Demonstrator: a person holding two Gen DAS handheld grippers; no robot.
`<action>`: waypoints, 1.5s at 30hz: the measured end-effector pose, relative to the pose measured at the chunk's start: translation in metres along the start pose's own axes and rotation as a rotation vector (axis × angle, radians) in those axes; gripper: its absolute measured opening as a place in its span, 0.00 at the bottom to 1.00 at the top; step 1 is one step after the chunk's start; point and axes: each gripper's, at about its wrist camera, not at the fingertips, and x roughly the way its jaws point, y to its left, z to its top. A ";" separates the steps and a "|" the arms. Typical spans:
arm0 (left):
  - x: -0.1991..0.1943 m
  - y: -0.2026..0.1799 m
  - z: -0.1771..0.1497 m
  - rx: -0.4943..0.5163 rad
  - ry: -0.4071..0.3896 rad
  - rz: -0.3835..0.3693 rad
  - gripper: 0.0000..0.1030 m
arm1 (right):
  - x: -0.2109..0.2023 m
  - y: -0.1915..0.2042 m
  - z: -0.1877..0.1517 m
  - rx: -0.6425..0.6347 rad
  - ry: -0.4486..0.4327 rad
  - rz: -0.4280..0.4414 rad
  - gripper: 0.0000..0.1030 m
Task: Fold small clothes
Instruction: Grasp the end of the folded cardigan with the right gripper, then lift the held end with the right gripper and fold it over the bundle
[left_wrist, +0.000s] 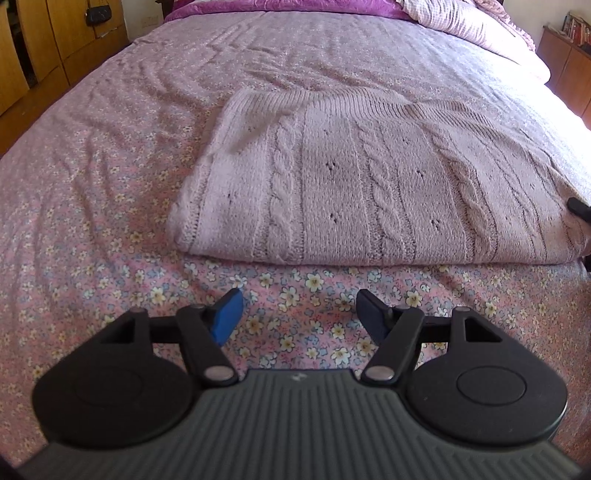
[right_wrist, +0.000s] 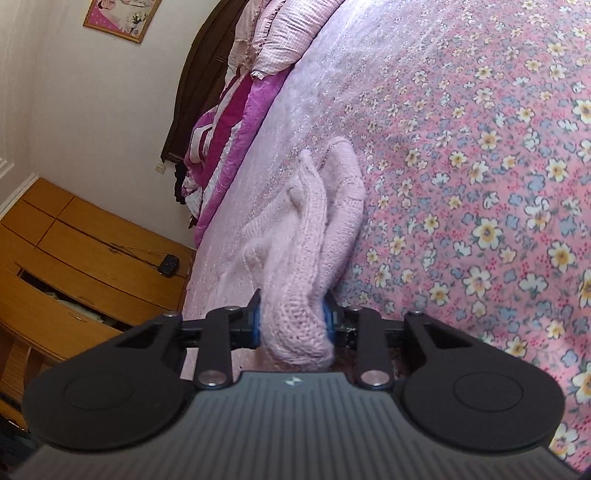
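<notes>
A pale pink cable-knit sweater (left_wrist: 354, 184) lies folded flat on the floral bedsheet (left_wrist: 92, 206). My left gripper (left_wrist: 297, 314) hovers just short of the sweater's near edge, open, with nothing between its blue pads. In the right wrist view, my right gripper (right_wrist: 293, 319) is shut on a thick bunched edge of the sweater (right_wrist: 295, 258), which rises in a ridge away from the pads. A black tip of the right gripper (left_wrist: 580, 208) shows at the sweater's right end in the left wrist view.
Pillows (left_wrist: 469, 22) and a magenta quilt (right_wrist: 221, 147) are piled at the head of the bed. Wooden cabinets (right_wrist: 74, 258) stand along the bed's side, and another low wooden cabinet (left_wrist: 569, 66) sits at the far right.
</notes>
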 end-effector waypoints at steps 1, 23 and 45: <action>0.000 0.000 0.000 0.003 -0.003 -0.001 0.67 | 0.000 0.000 0.000 0.005 -0.003 -0.001 0.33; -0.020 0.021 0.006 0.028 -0.052 0.032 0.67 | 0.003 0.028 0.013 0.006 -0.094 0.066 0.26; -0.025 0.073 0.020 -0.017 -0.054 0.080 0.67 | 0.027 0.177 -0.019 -0.259 -0.082 0.191 0.22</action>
